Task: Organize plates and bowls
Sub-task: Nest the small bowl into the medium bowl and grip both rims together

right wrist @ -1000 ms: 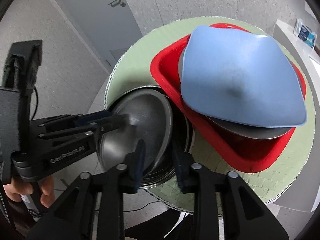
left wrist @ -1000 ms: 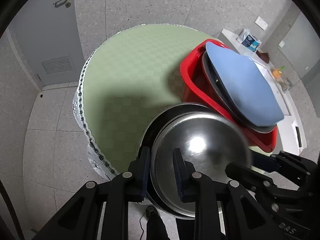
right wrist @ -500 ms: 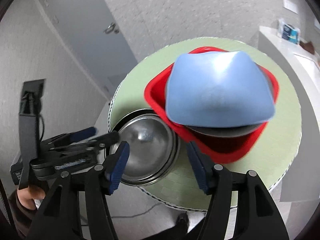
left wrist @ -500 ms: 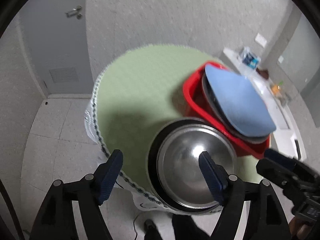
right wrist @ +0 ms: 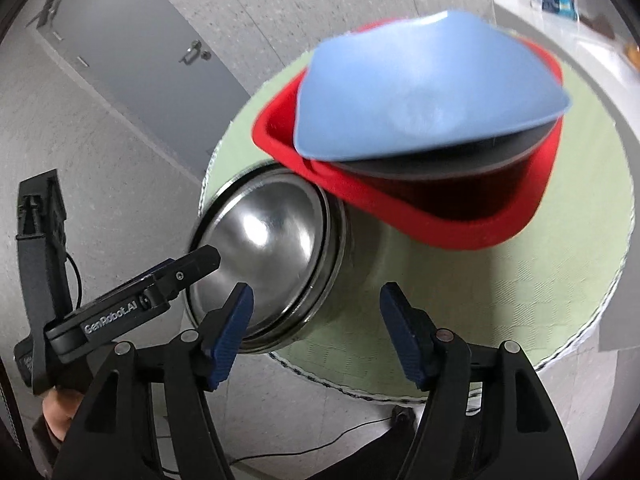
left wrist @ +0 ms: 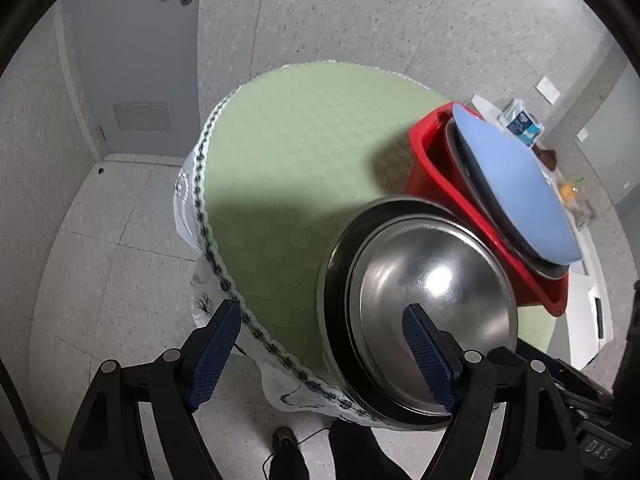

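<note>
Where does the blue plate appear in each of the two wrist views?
Left wrist view: the blue plate is at the right, seen edge-on, leaning in the red basin.
Right wrist view: the blue plate is at top centre, broad face showing.
Shared landmark: the steel bowls beside the basin.

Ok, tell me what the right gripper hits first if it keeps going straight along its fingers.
Probably the outer wall of the steel bowls, or the green tablecloth beside them. The right gripper is still opening with nothing between its fingers; depth is unclear.
</note>
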A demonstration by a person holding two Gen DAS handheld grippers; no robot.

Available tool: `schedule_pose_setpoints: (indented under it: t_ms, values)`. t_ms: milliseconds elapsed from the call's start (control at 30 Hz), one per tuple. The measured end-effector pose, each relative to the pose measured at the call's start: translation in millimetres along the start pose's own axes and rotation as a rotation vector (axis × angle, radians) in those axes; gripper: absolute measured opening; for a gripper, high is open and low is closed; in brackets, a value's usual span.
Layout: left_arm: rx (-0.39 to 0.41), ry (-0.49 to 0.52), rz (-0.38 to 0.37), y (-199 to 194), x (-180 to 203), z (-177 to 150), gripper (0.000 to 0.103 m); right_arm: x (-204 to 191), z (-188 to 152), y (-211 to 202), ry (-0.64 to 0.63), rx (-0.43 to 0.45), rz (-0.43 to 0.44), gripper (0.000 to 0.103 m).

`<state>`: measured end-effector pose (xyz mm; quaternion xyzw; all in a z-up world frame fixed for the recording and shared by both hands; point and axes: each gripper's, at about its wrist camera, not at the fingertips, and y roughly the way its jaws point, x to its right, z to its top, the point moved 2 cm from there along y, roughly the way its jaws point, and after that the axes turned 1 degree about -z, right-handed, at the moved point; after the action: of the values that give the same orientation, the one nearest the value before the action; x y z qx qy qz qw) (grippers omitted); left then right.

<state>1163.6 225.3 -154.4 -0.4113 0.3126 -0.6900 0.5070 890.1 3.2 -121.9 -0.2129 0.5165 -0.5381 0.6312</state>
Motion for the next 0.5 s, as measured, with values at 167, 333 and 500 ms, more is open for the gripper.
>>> schedule_pose_setpoints:
  t_ms: [167,333,500]
  values:
    - [-0.004,0.011,0.006,7.4,5.3,0.0,0.079,-2.4,1.0,8.9,0.002,-0.013,-0.003,0.068]
    - [-0.006,0.02,0.027,16.6,9.6,-2.4,0.077,-4.2,7.2,15.3,-0.005,-0.022,-0.01,0.068]
    - [-0.031,0.036,0.013,28.5,11.2,-4.3,0.056,-9.4,14.4,24.8,-0.016,-0.028,-0.003,0.068]
